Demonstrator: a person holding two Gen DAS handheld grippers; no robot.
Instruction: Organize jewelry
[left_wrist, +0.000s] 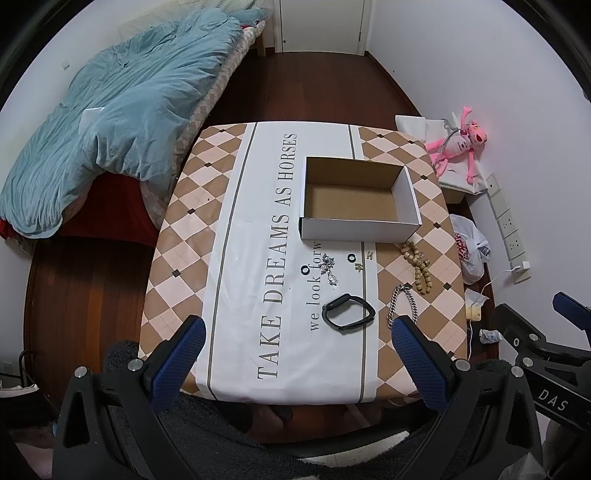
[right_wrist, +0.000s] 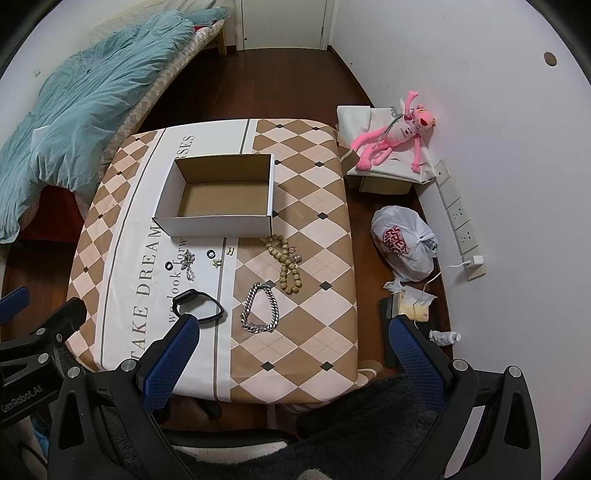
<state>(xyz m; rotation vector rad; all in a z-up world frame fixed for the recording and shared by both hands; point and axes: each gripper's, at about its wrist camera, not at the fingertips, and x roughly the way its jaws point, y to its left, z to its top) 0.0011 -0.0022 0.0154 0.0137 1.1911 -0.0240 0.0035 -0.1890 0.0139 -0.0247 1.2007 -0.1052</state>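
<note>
An open, empty cardboard box (left_wrist: 360, 201) (right_wrist: 221, 199) stands on the table (left_wrist: 207, 229) (right_wrist: 314, 229). In front of it lie a black watch band (left_wrist: 349, 314) (right_wrist: 199, 304), a silver chain bracelet (left_wrist: 404, 301) (right_wrist: 260, 308), a wooden bead bracelet (left_wrist: 417, 266) (right_wrist: 288, 264), a sparkly crystal piece (left_wrist: 330, 269) (right_wrist: 188, 266), two black rings (left_wrist: 305, 270) (right_wrist: 211, 253) and small gold earrings (left_wrist: 358, 266) (right_wrist: 229, 251). My left gripper (left_wrist: 297, 332) is open and empty, above the table's near edge. My right gripper (right_wrist: 295, 332) is open and empty, over the near right edge.
A bed with a blue duvet (left_wrist: 110, 110) (right_wrist: 74, 110) stands left of the table. Right of it are a pink plush toy (left_wrist: 458, 142) (right_wrist: 391, 134) on a box, a white plastic bag (right_wrist: 402, 243), a power strip (right_wrist: 461, 218) and litter on the wooden floor.
</note>
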